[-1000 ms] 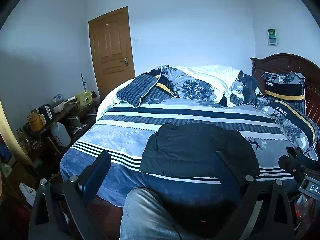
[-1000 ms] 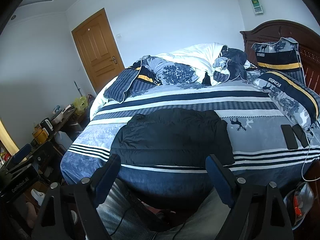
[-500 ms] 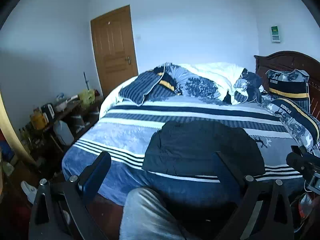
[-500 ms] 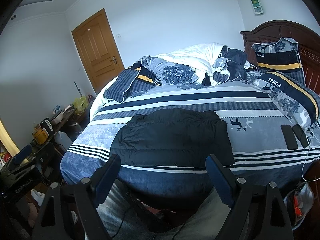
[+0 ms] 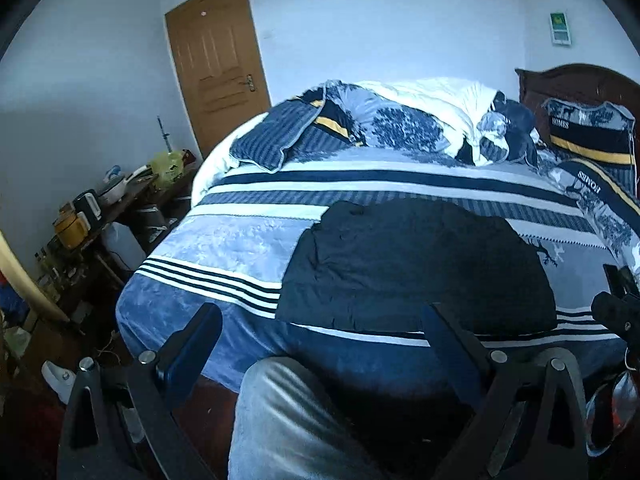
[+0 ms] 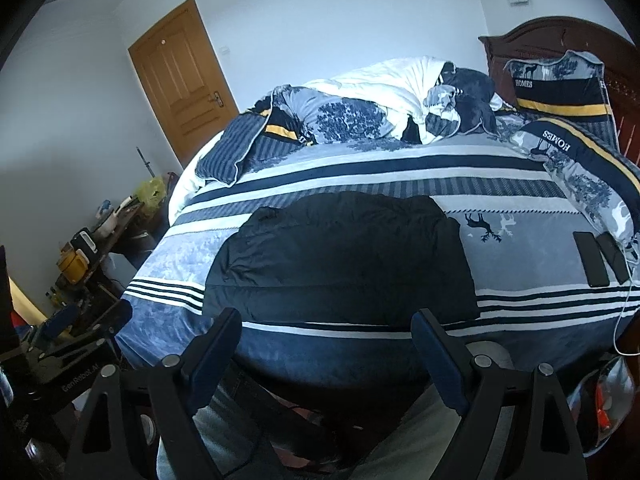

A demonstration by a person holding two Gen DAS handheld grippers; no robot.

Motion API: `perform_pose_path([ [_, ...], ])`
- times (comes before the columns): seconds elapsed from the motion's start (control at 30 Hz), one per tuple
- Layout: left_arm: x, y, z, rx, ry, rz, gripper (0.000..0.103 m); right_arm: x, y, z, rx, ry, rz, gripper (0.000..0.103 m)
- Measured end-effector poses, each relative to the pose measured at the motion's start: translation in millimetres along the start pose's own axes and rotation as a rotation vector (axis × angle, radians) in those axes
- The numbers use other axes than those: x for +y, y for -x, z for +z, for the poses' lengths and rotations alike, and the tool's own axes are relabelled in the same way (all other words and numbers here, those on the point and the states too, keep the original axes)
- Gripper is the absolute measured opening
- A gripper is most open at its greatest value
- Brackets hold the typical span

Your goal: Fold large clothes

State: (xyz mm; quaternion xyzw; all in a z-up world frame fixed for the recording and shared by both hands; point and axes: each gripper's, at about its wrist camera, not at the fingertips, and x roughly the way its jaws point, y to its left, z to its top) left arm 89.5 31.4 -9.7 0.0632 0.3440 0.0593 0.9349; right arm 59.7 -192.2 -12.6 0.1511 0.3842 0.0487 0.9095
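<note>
Black jacket [image 5: 412, 264] [image 6: 340, 260] lay folded flat on the bed [image 5: 224, 240] [image 6: 520, 264], near the front edge, on the blue and white striped cover. Nothing touched it.

Left gripper [image 5: 320, 344] hung off the near edge of the bed, short of the jacket, fingers [image 5: 192, 344] spread wide and holding nothing. Right gripper [image 6: 326, 348] was likewise below the bed edge, fingers [image 6: 436, 356] wide apart, empty. Person's leg in grey trousers [image 5: 288, 420] showed between the left fingers.

Crumpled duvet [image 5: 400, 120] [image 6: 368, 100] was piled at the far side of the bed. Two pillows marked HOMES [image 6: 560, 88] sat at right, one upright against the dark wooden headboard [image 6: 540, 36], the other lying in front of it. Two dark phones [image 6: 600, 256] lay side by side on the cover near the right edge, well apart from the jacket, with a white cable [image 6: 626, 312] beside them.

Cluttered desk [image 5: 120, 208] [image 6: 120, 220] stood left of the bed, carrying a kettle [image 5: 90, 204] and a yellow container [image 5: 70, 230]. Wooden door [image 5: 218, 60] [image 6: 180, 88] in the back wall was closed.
</note>
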Motion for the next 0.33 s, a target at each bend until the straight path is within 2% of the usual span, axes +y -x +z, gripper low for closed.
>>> perform_pose_path([
  [0.13, -8.9, -29.4, 6.4, 0.027, -0.005, -0.017, 0.1, -8.4, -26.4, 6.6, 0.033, -0.009, 0.004, 0.089],
  [0.23, -16.9, -53.6, 12.7, 0.017, -0.012, -0.024, 0.1, -15.7, -46.0, 13.8, 0.04, -0.019, 0.019, 0.089],
  [0.33, -21.1, -88.8, 18.7, 0.064, 0.009, -0.069, 0.1, -23.8, -73.4, 21.9, 0.07, -0.024, 0.034, 0.089],
])
